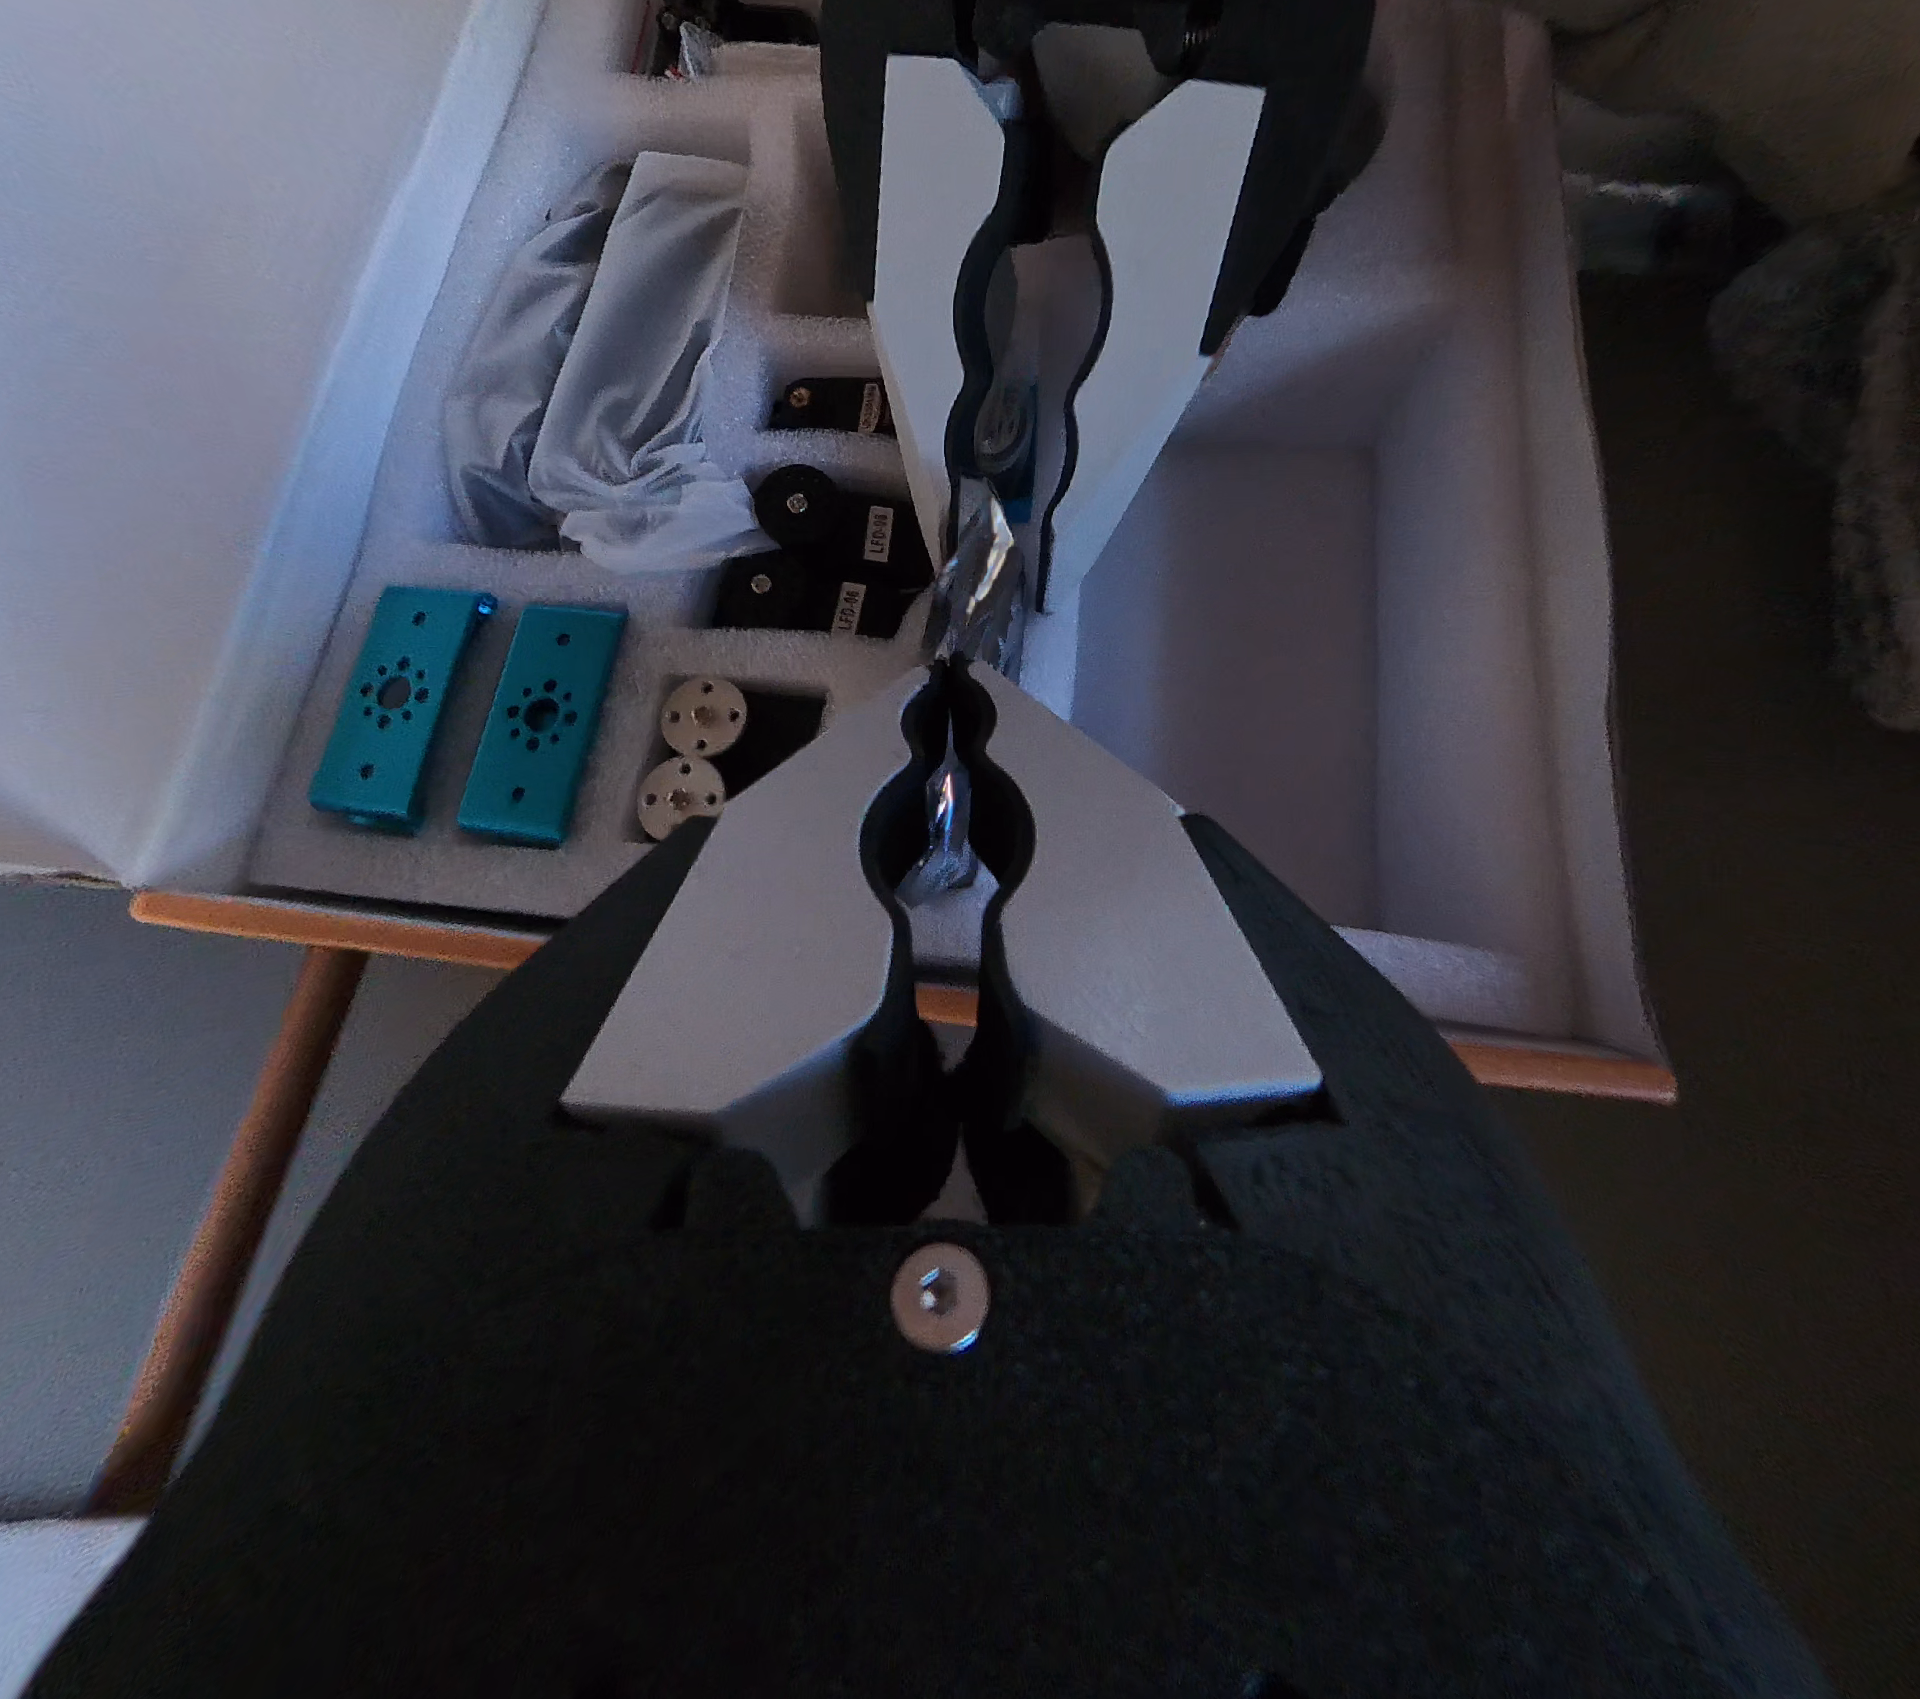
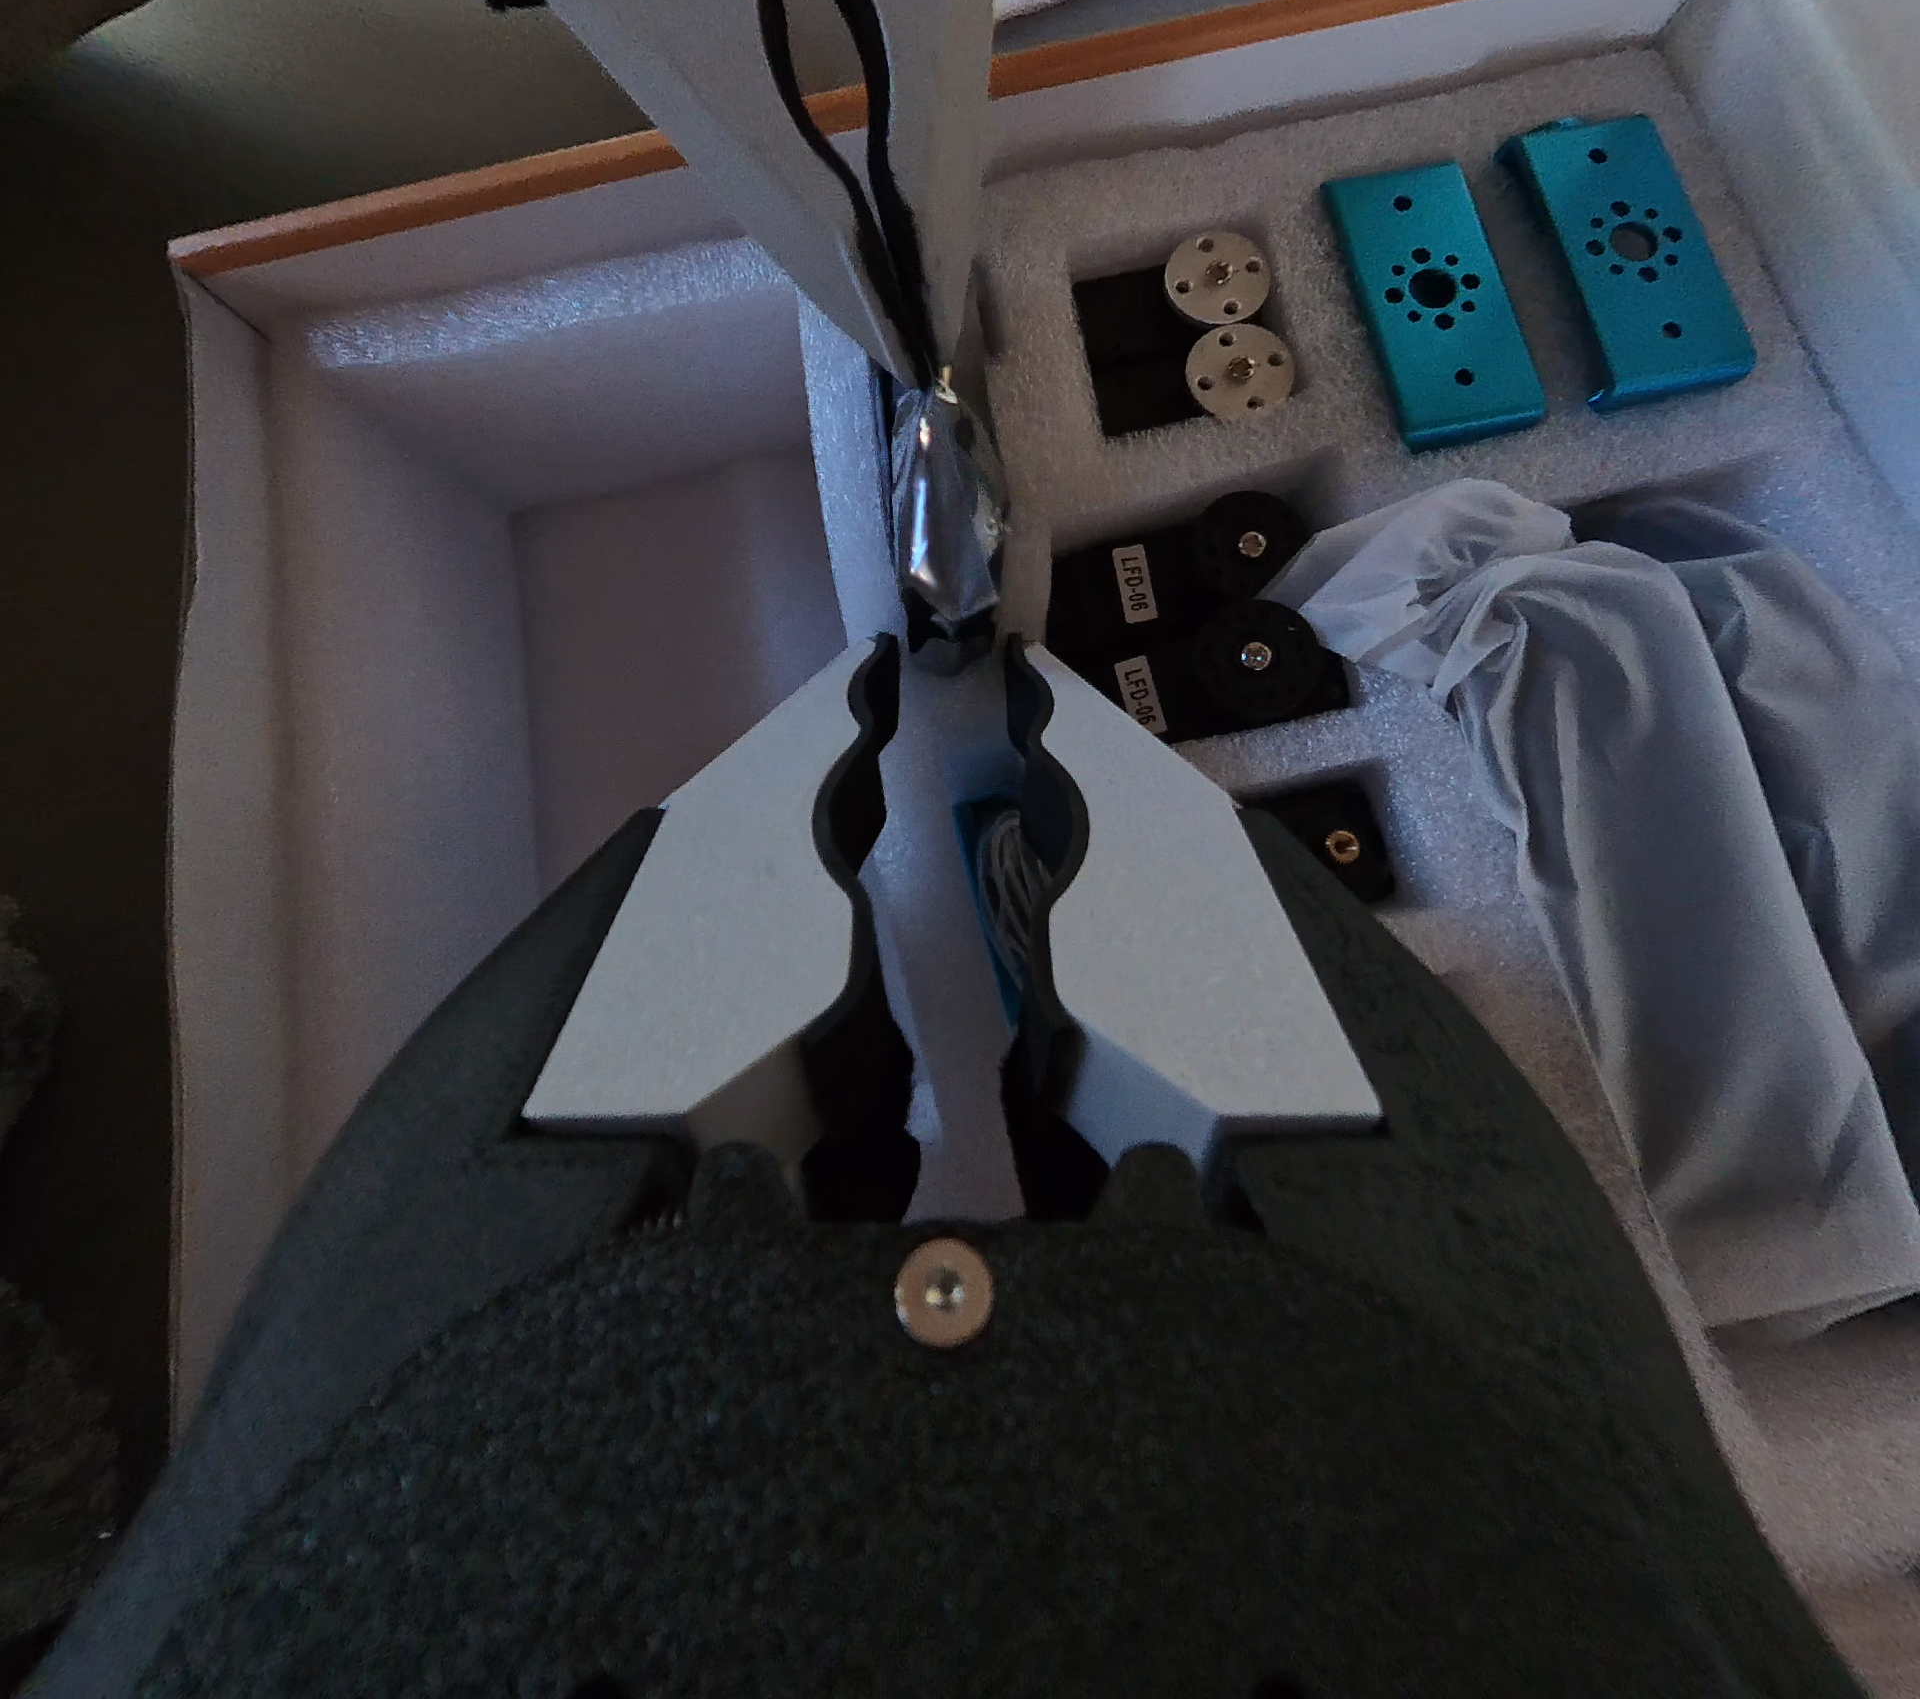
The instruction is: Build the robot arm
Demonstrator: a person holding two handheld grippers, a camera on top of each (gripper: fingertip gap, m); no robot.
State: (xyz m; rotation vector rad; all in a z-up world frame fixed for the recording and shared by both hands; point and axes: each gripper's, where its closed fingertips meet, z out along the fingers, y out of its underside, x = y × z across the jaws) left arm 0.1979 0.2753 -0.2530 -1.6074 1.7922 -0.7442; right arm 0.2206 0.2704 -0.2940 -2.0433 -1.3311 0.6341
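Two grippers are shown tip to tip above an open box (image 1: 1507,1062) lined with white foam, and a small crinkled silver foil packet (image 1: 971,584) is stretched between them. In the left wrist view, the left gripper (image 1: 943,685) is seen clenched on the near end of the packet, a strip of foil running back between its closed fingers. The right gripper (image 1: 997,548), entering from the top of that view, is pinched on the far end with only a narrow gap left between its pads. In the right wrist view, the same packet (image 2: 948,506) is held at the tips of the right gripper (image 2: 951,647), the left gripper (image 2: 935,376) meeting it from above. The packet is suspended over the foam divider beside a large empty-looking compartment (image 2: 665,610). Two teal perforated metal brackets (image 2: 1434,304), two round silver discs (image 2: 1226,319), black servo motors (image 2: 1195,621) and a crumpled translucent bag (image 2: 1662,766) are lodged in neighbouring compartments.
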